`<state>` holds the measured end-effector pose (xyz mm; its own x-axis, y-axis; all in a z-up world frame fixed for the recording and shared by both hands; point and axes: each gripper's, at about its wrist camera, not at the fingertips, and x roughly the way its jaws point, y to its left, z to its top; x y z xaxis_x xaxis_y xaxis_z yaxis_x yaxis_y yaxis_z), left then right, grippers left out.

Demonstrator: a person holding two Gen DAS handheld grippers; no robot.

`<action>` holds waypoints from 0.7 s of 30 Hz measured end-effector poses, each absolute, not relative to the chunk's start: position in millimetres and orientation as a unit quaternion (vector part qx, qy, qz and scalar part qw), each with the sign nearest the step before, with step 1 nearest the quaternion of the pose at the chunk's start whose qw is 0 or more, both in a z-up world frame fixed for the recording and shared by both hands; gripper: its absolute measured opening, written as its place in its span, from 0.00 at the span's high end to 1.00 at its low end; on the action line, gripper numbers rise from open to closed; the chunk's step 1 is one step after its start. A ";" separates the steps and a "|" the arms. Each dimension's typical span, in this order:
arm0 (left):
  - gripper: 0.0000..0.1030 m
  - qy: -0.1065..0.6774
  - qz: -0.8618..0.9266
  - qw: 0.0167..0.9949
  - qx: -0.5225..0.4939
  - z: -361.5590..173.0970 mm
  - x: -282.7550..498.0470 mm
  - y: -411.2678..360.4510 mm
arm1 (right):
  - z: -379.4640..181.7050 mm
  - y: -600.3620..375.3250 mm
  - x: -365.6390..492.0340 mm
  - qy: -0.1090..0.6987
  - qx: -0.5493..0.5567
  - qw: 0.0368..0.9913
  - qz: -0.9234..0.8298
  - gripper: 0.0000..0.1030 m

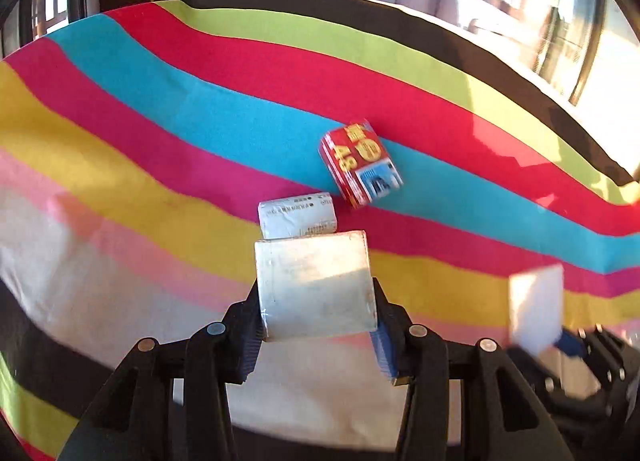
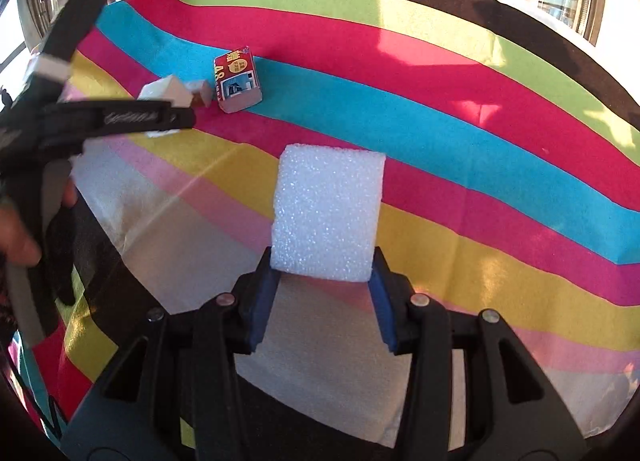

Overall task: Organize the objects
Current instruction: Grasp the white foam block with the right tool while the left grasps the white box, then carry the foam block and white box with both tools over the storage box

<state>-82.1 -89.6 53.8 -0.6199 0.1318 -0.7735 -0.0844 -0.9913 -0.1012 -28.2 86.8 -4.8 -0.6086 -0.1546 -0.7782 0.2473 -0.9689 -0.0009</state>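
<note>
My left gripper (image 1: pixel 318 319) is shut on a pale grey-white block (image 1: pixel 314 285), held above the striped cloth. Just beyond it a white labelled packet (image 1: pixel 297 215) lies on the cloth, and a red box marked 48 (image 1: pixel 359 163) lies past that on the blue stripe. My right gripper (image 2: pixel 324 281) is shut on a white foam block (image 2: pixel 328 213), also above the cloth. In the right wrist view the left gripper (image 2: pixel 176 109) appears at far left with its block (image 2: pixel 166 92), next to the red box (image 2: pixel 237 79). The foam block shows blurred in the left wrist view (image 1: pixel 536 307).
A table covered with a cloth (image 2: pixel 480 165) of wavy coloured stripes fills both views. Its black far edge (image 1: pixel 440 33) curves along the back. Windows and a bright room lie beyond. A hand (image 2: pixel 20 237) holds the left gripper's handle.
</note>
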 end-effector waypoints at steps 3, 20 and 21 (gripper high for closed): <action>0.54 -0.022 0.904 0.067 -0.423 58.5 -42.7 -96.1 | -4.8 86.6 -28.5 0.055 0.428 0.112 -0.895 0.53; 0.54 -0.055 0.907 0.050 -0.415 58.9 67.1 -112.9 | -5.8 81.9 -23.2 0.065 0.433 0.112 -0.892 0.54; 0.54 -0.047 0.908 0.050 -0.413 60.2 75.3 -114.1 | -3.9 81.9 -16.3 0.062 0.437 0.115 -0.890 0.54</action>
<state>75.3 -114.1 60.2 -0.6543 0.1293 -0.7451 -0.0519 -0.9906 -0.1264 -16.3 81.9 -3.9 -0.5918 -0.1497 -0.7921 0.2587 -0.9659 -0.0108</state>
